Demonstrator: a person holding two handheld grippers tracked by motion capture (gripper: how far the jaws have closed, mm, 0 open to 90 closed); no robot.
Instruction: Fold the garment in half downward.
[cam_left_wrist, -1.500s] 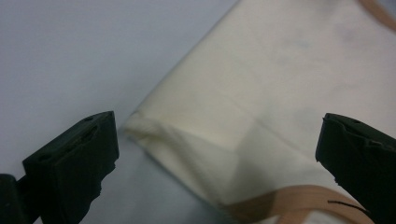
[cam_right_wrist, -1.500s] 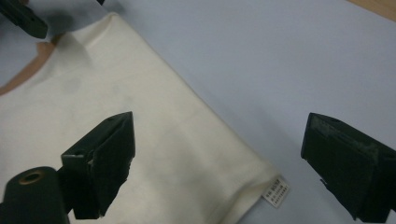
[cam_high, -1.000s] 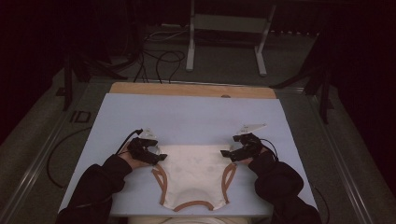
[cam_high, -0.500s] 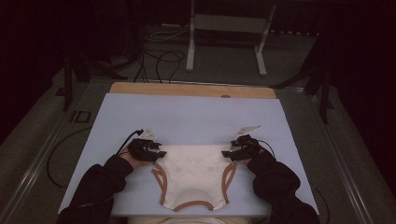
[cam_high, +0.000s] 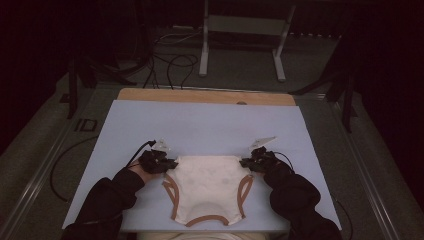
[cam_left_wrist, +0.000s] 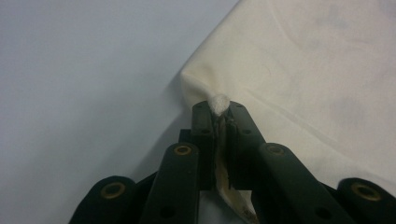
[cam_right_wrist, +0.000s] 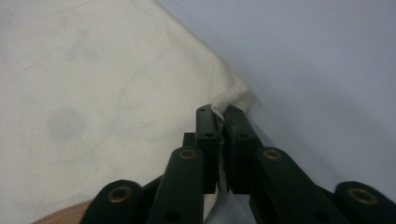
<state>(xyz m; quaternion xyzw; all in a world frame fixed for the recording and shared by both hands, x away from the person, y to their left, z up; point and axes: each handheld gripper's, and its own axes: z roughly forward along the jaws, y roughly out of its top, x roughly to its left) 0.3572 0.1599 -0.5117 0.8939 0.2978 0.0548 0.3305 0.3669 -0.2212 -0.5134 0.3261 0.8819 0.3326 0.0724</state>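
Observation:
A cream sleeveless garment (cam_high: 207, 187) with brown trim lies flat on the pale blue table top (cam_high: 200, 125), near the front edge. My left gripper (cam_high: 172, 162) is at its far left corner. Its jaws have just been closing and now pinch a tuft of the cream cloth (cam_left_wrist: 303, 70) at the left gripper's tips (cam_left_wrist: 219, 109). My right gripper (cam_high: 243, 162) is at the far right corner. Its jaws have just closed too, with a fold of the fabric (cam_right_wrist: 93, 84) caught in the right gripper's tips (cam_right_wrist: 221, 112).
A wooden strip (cam_high: 205, 96) runs along the table's far edge. Beyond it stand the legs of a metal frame (cam_high: 240, 45), with cables (cam_high: 170, 65) on the dark floor. Bare blue surface stretches behind and beside the garment.
Both grippers' jaws have closed onto the garment's far corners. The right hand has edged slightly inward toward its corner, and the left hand has stayed put.

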